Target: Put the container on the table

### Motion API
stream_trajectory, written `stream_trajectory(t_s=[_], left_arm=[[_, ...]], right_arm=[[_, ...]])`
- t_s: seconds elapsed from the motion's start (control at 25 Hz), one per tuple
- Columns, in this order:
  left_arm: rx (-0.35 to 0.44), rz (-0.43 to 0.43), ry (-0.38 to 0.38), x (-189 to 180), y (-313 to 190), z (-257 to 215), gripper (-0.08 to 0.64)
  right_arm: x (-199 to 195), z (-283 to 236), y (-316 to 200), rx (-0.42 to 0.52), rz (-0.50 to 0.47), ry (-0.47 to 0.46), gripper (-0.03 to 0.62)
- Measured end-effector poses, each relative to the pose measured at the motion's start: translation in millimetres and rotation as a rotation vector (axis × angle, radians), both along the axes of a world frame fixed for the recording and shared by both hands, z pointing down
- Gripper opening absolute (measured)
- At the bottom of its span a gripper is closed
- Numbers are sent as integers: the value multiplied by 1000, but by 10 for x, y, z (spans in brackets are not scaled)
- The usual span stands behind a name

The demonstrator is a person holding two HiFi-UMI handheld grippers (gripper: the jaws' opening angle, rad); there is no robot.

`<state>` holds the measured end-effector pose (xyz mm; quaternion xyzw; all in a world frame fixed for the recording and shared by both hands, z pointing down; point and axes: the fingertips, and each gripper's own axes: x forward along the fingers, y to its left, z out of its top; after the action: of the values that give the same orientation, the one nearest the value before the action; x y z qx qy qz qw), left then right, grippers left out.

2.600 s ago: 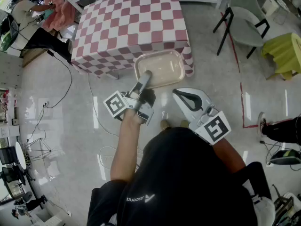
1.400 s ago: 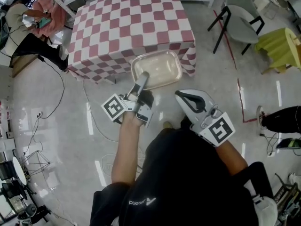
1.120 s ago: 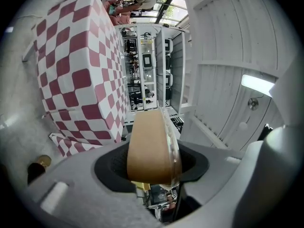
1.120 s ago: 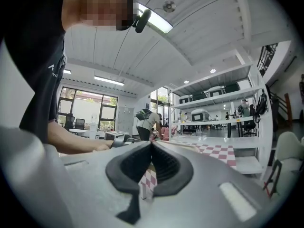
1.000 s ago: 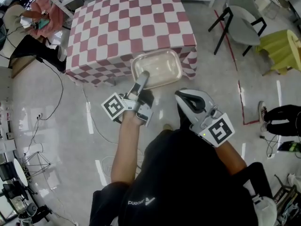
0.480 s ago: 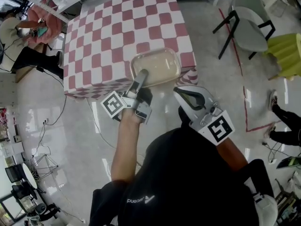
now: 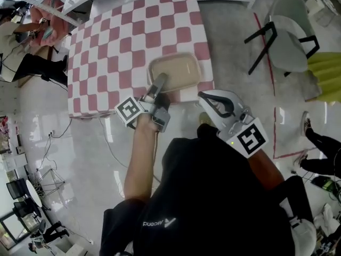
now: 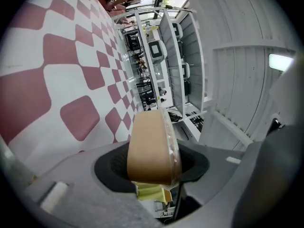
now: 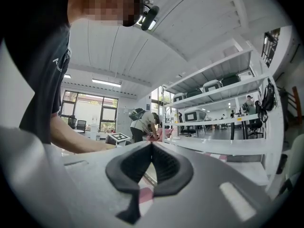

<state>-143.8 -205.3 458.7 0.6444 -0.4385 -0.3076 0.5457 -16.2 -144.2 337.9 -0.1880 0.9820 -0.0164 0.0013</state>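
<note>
A shallow, clear tan container (image 7: 176, 71) hangs over the near right corner of the red-and-white checkered table (image 7: 117, 41). My left gripper (image 7: 160, 82) is shut on its near rim. In the left gripper view the container's wall and rim (image 8: 149, 146) sit clamped between the dark pads of the left gripper (image 8: 153, 169), with the checkered cloth (image 8: 57, 80) beyond. Whether the container touches the cloth I cannot tell. My right gripper (image 7: 204, 97) is held to the right of the container, short of the table edge. In its own view the right gripper (image 9: 151, 148) is shut with nothing in it.
Two grey chairs (image 7: 290, 33) stand on the floor to the right of the table, with a yellow-covered object (image 7: 327, 71) beyond them. Red tape (image 7: 274, 121) marks the floor. People (image 7: 40, 23) are at the table's far left. Shelving (image 9: 213, 122) lines the room.
Both grippers have moved forward toward the table. The container, earlier over the floor in front of the table, now hangs over the table's near right corner, with the left gripper's hold on it unchanged.
</note>
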Motion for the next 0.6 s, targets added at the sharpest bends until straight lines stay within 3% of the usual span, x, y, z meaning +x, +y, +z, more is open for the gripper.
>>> stream_trajectory(t_s=[0.6], left_arm=[[-103, 93, -125, -49, -729, 497, 204]], right_arm=[[-64, 142, -686, -30, 119, 8, 3]])
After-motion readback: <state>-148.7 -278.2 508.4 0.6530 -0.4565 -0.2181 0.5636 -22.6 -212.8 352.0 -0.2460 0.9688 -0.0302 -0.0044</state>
